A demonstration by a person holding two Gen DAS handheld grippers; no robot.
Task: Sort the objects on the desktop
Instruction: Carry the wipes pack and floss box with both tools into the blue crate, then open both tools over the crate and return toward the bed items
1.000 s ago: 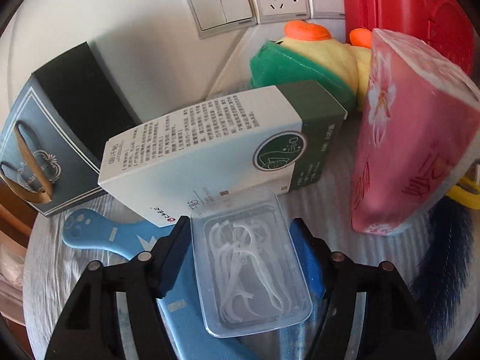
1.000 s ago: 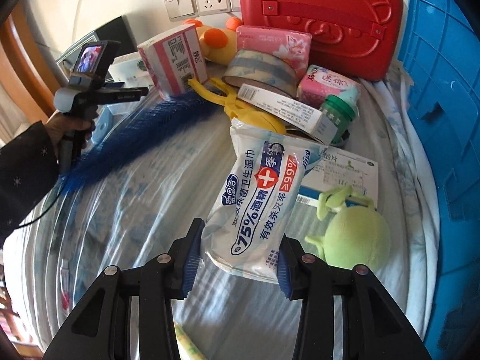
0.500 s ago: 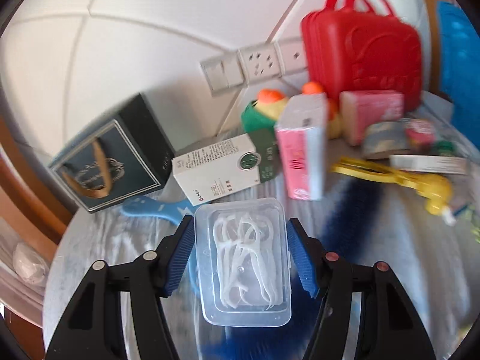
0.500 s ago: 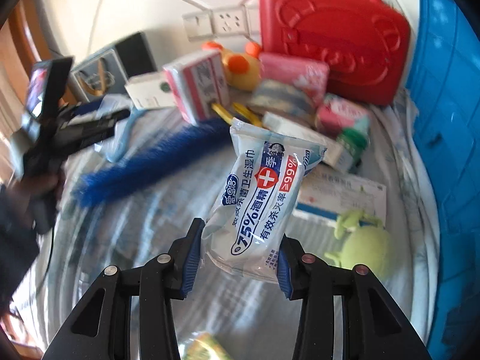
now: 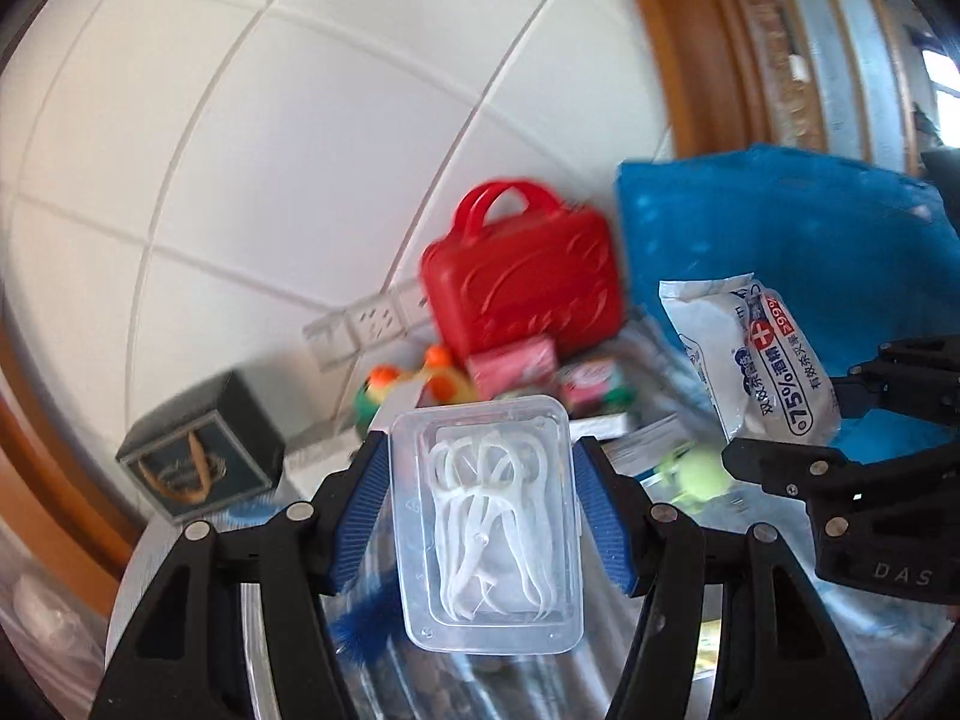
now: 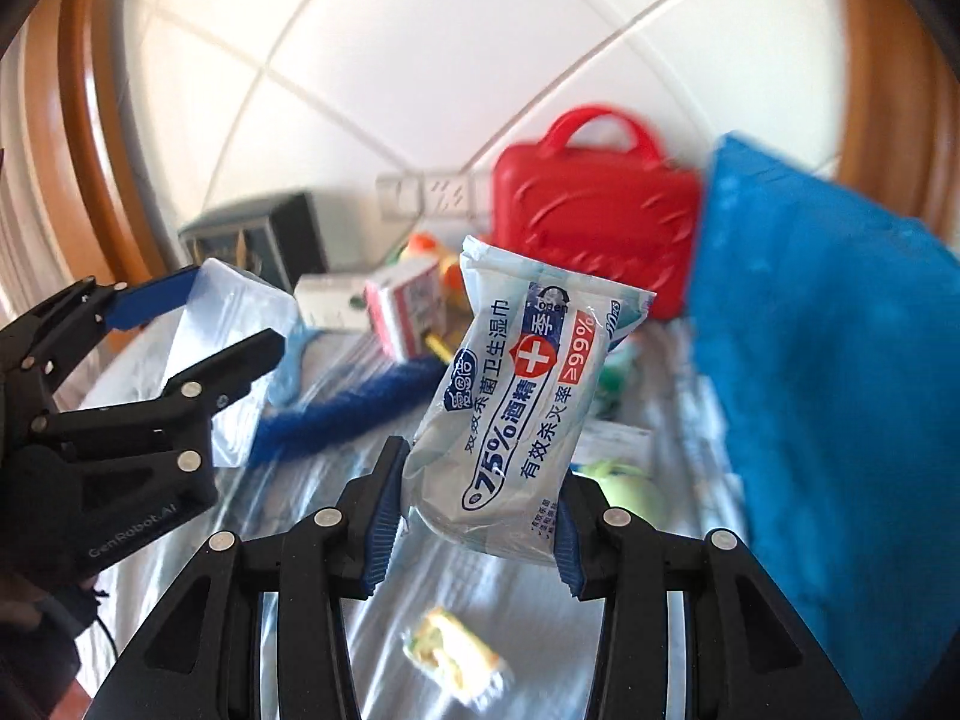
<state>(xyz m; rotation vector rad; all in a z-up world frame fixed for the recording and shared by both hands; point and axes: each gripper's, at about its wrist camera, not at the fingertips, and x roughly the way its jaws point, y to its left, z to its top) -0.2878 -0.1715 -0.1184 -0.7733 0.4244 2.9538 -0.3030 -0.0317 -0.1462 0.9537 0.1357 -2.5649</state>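
My left gripper (image 5: pixel 483 510) is shut on a clear plastic box of white floss picks (image 5: pixel 486 522) and holds it well above the table. My right gripper (image 6: pixel 474 516) is shut on a pack of alcohol wet wipes (image 6: pixel 522 414), also lifted off the table. The wipes pack (image 5: pixel 750 360) and the right gripper show at the right of the left wrist view. The left gripper with the clear box (image 6: pixel 240 324) shows at the left of the right wrist view. A blue bin (image 6: pixel 828 372) stands at the right, close beside the wipes pack.
A red case (image 5: pixel 522 282) stands against the tiled wall. A dark gift box (image 5: pixel 204 456), pink tissue packs (image 5: pixel 510 360), a blue brush (image 6: pixel 354 408), a green plush ball (image 6: pixel 630 489) and a small wrapped item (image 6: pixel 450 654) lie on the striped cloth.
Both grippers have risen from the table with their objects and swung right toward the blue bin. The clutter now looks lower and farther away.
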